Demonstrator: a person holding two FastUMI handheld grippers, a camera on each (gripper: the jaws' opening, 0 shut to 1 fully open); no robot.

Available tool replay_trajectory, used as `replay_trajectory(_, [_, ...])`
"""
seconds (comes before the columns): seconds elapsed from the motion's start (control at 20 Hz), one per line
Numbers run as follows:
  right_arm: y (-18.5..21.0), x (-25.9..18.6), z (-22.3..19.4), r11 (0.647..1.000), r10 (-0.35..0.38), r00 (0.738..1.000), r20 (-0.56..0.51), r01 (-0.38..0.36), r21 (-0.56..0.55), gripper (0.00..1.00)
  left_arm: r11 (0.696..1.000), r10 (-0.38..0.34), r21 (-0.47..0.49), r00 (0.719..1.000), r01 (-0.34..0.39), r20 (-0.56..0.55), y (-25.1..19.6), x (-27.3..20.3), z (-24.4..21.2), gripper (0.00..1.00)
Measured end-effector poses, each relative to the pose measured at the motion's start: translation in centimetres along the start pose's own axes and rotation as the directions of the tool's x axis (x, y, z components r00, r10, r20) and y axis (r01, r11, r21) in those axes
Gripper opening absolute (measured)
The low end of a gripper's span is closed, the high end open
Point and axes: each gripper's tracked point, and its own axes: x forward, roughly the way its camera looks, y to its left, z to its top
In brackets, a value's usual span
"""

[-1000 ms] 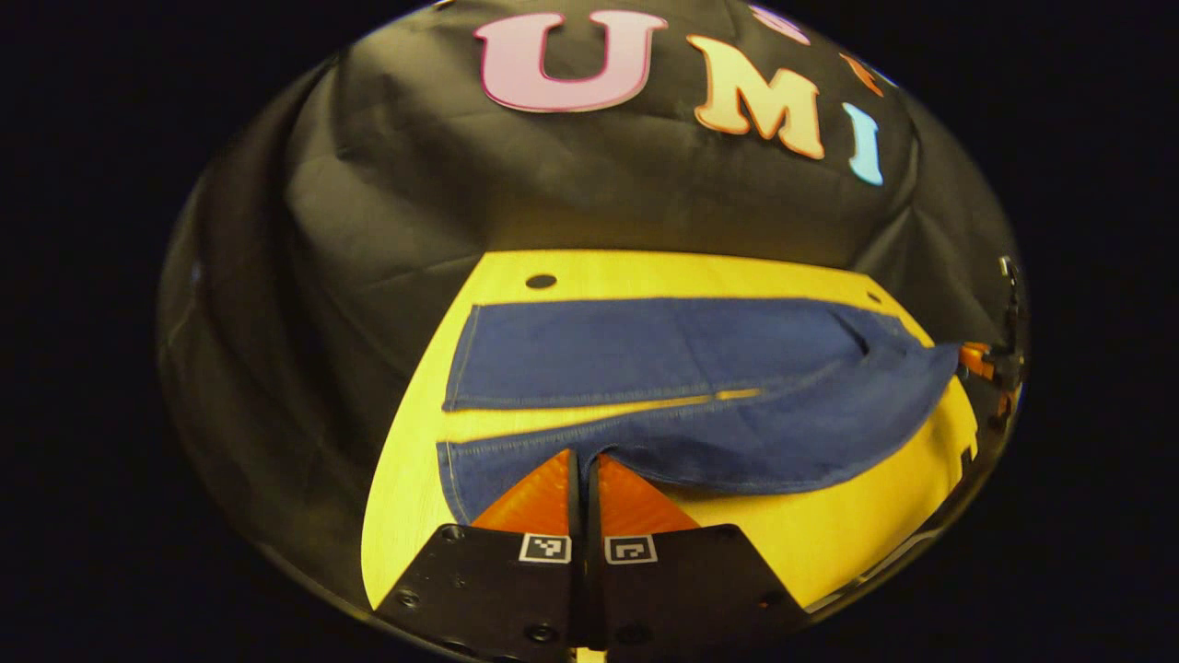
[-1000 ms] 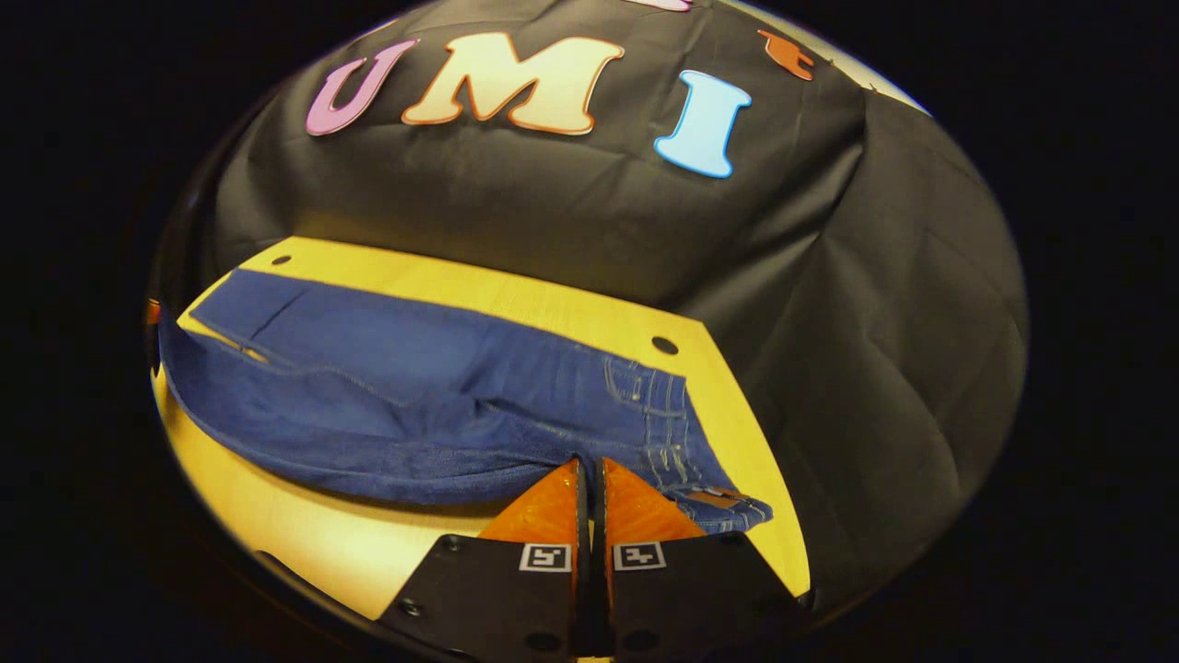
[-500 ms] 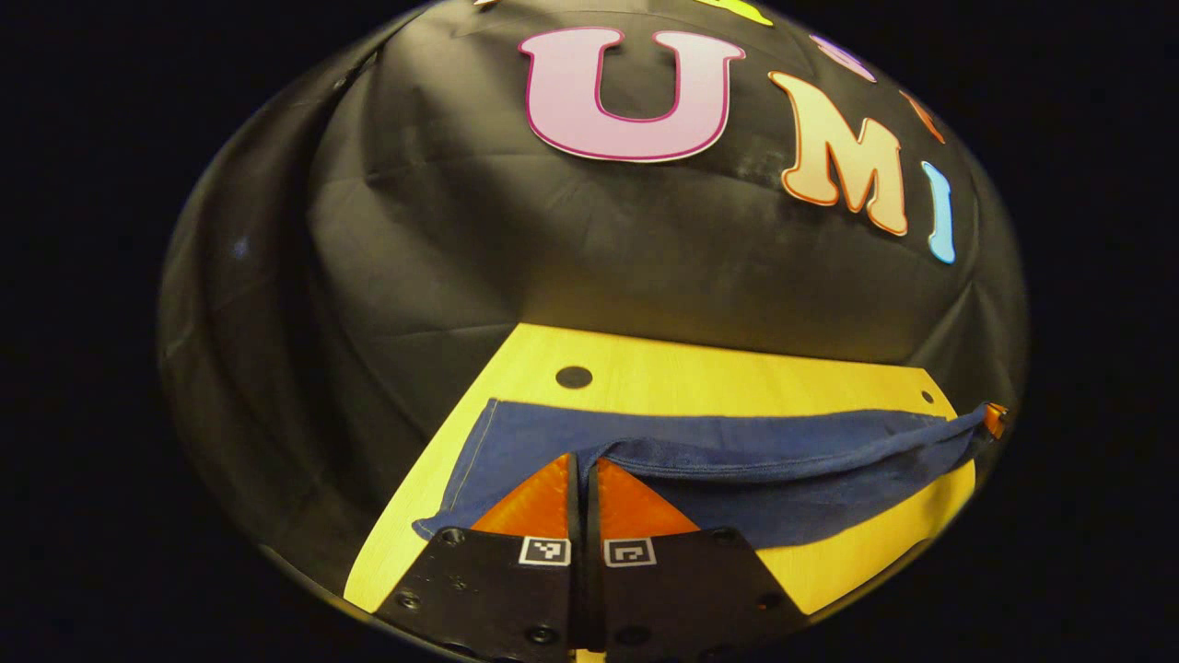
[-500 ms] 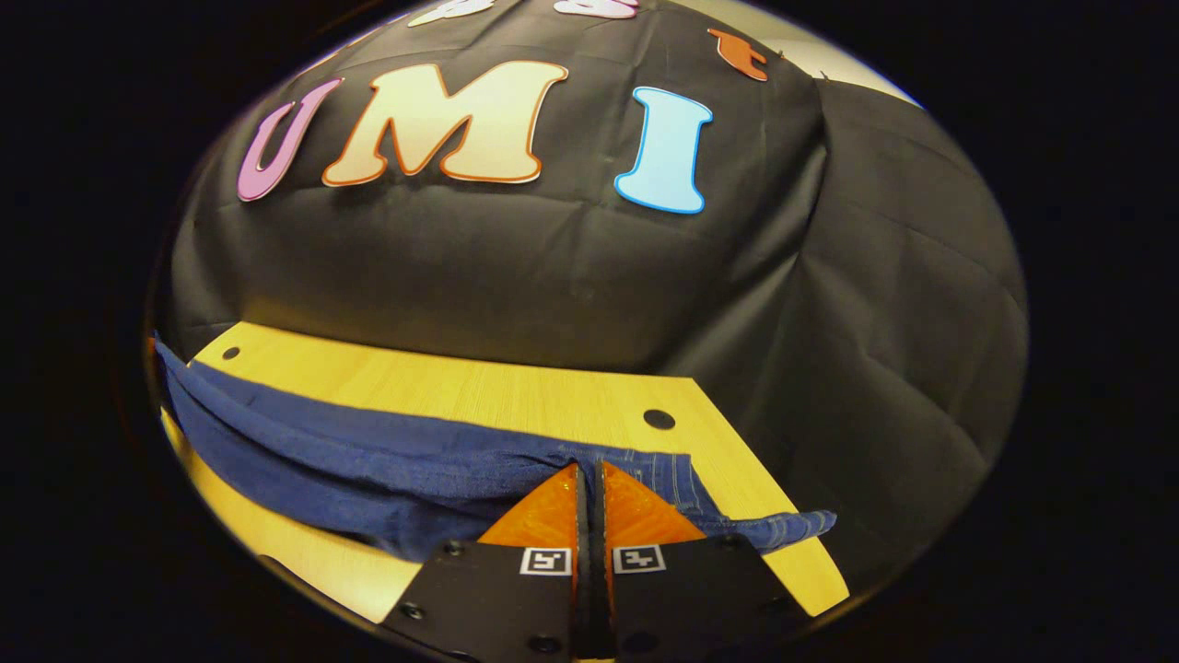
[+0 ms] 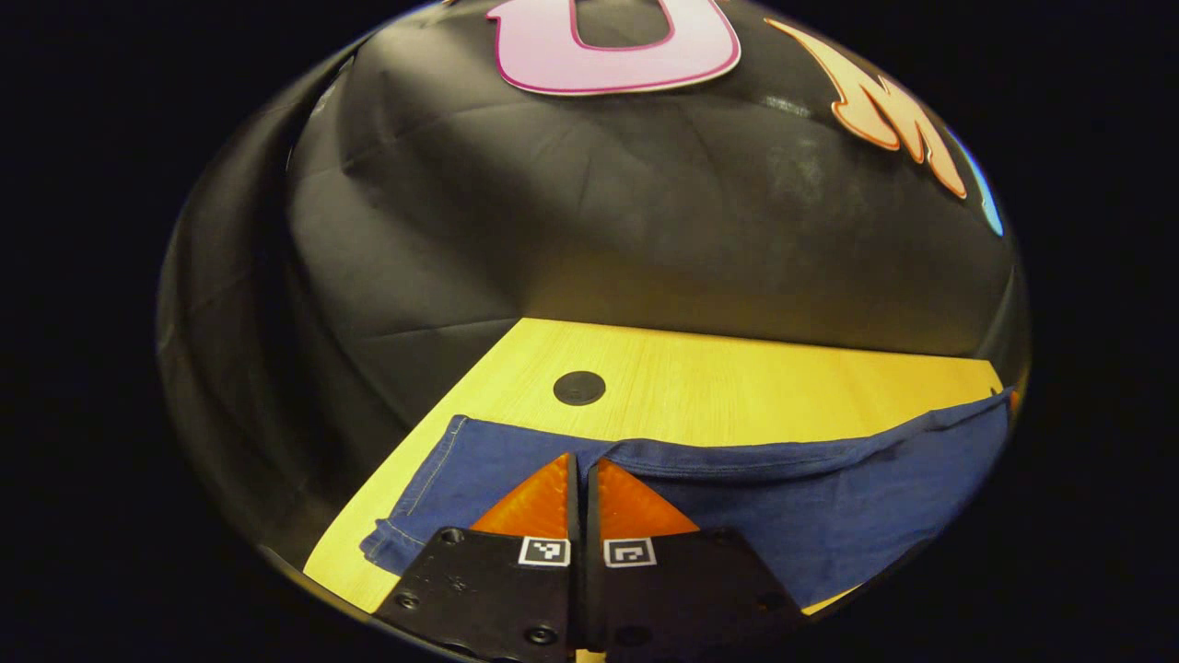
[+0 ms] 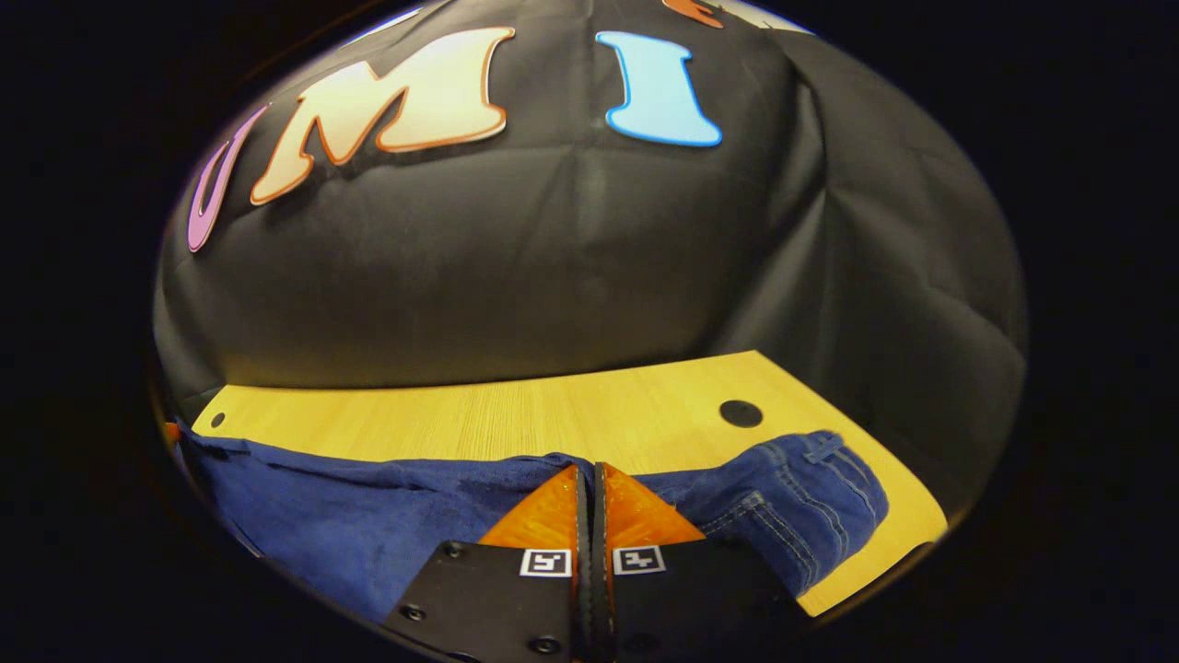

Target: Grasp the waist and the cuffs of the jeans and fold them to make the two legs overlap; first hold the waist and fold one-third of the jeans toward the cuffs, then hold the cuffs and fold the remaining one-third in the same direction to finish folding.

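We see two claws, each pinched shut on one pair of jeans: left claw at the cuff, right claw by the waist. Beyond lies one tabletop. Since earlier, both legs overlap.

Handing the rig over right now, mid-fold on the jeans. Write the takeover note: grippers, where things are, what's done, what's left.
Left gripper: shut on the jeans at the cuff end.
Right gripper: shut on the jeans at the waist end.
Jeans: stretched between both grippers over the wooden table, the held leg carried across the far one.
Done: near-side edge gripped and brought over.
Left: lay it down so the legs overlap, release, then fold waist third toward cuffs, then cuff third.
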Motion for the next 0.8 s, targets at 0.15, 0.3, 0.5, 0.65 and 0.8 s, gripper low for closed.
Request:
replay_trajectory(0.15, [0.0,2.0,-2.1,0.998,0.035,0.997,-0.065,-0.031,0.061,0.03,1.0,0.029,-0.007,1.0,-0.029,-0.005,-0.2,1.0,-0.8,0.02])
replay_trajectory(0.3, [-0.5,2.0,-2.5,0.995,0.057,0.993,-0.1,-0.048,0.088,0.11,0.998,0.016,-0.054,1.0,-0.017,-0.017,-1.0,0.2,-1.1,0.28])
replay_trajectory(0.5, [-3.1,-0.2,-1.0,0.99,0.083,0.992,-0.095,-0.07,0.125,0.99,0.997,0.002,-0.071,1.0,-0.002,0.008,-1.7,-1.5,-0.6,0.97])
replay_trajectory(0.65, [-8.1,-2.7,1.1,0.989,0.042,0.996,-0.076,-0.031,0.147,0.99,1.0,-0.022,-0.015,0.999,0.022,0.024,-3.0,-4.1,-0.2,0.96])
replay_trajectory(0.8, [-14.7,-4.1,1.2,0.987,-0.052,0.995,-0.089,0.065,0.149,0.99,0.998,-0.051,0.024,0.998,0.05,0.028,-4.7,-6.5,-0.8,0.96])
